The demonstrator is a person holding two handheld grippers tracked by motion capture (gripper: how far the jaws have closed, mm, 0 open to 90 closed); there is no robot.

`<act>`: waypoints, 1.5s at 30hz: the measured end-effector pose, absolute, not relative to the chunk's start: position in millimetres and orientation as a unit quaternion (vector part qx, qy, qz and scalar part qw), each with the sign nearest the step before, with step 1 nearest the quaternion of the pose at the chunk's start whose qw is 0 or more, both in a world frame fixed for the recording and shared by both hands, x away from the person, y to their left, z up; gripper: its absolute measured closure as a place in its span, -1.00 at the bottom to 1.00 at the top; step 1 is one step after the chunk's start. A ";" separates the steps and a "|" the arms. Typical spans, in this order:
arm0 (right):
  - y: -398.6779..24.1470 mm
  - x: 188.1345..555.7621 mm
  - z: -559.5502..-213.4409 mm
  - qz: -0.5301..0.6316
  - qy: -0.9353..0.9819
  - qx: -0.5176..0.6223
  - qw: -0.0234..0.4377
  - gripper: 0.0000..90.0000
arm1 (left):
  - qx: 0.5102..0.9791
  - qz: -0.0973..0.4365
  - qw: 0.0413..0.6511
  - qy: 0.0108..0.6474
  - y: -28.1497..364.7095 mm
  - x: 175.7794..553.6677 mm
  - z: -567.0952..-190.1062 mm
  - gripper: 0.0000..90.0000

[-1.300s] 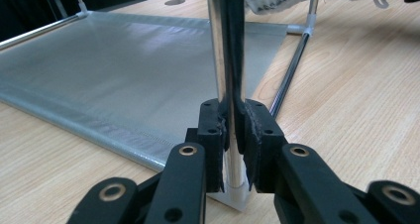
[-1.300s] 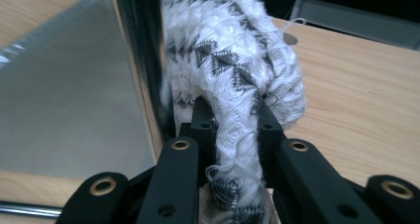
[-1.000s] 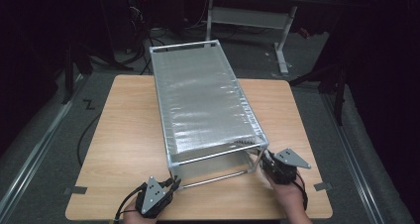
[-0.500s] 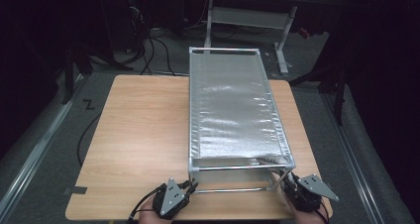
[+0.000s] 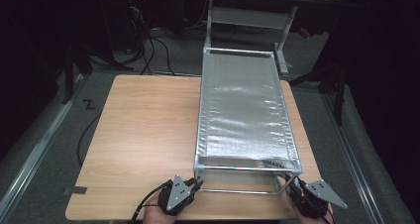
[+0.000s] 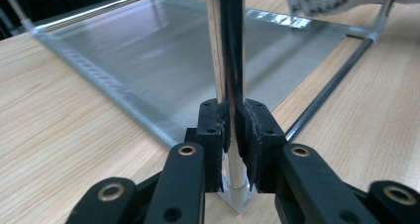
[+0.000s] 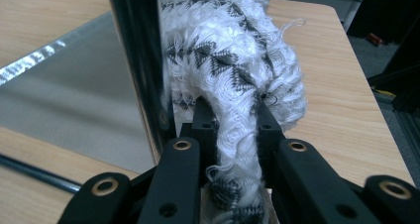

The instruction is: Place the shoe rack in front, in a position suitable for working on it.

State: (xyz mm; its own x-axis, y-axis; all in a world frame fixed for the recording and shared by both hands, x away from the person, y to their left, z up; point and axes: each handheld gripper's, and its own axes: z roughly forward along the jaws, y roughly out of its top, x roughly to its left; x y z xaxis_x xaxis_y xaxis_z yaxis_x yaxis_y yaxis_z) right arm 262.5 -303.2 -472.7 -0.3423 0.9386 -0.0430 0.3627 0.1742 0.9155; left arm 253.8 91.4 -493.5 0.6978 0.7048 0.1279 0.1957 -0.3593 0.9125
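Wooden tabletop point(image 5: 148, 135) carries a metal-framed rack point(image 5: 242, 110) with a grey mesh shelf, standing along its right half. Nearest the person, the left gripper point(image 5: 197, 185) is clamped on the rack's near-left upright post point(image 6: 225, 60); the left gripper view confirms both pads pressing the chrome tube. The right gripper point(image 5: 292, 184) is closed at the near-right corner on a white-and-black patterned cloth point(image 7: 233, 85) bunched beside the dark post point(image 7: 136, 55). Since one second ago, the rack has swung from a diagonal lie to nearly square with the table and sits further right. Whether the cloth wraps the post is unclear. Rack's far end overhangs the table's rear edge; the surroundings are dark.
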 end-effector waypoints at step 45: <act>-281.4 271.6 -481.5 0.430 0.736 0.426 0.303 0.73 | 0.710 0.328 0.428 0.452 226.9 314.4 -487.5 0.76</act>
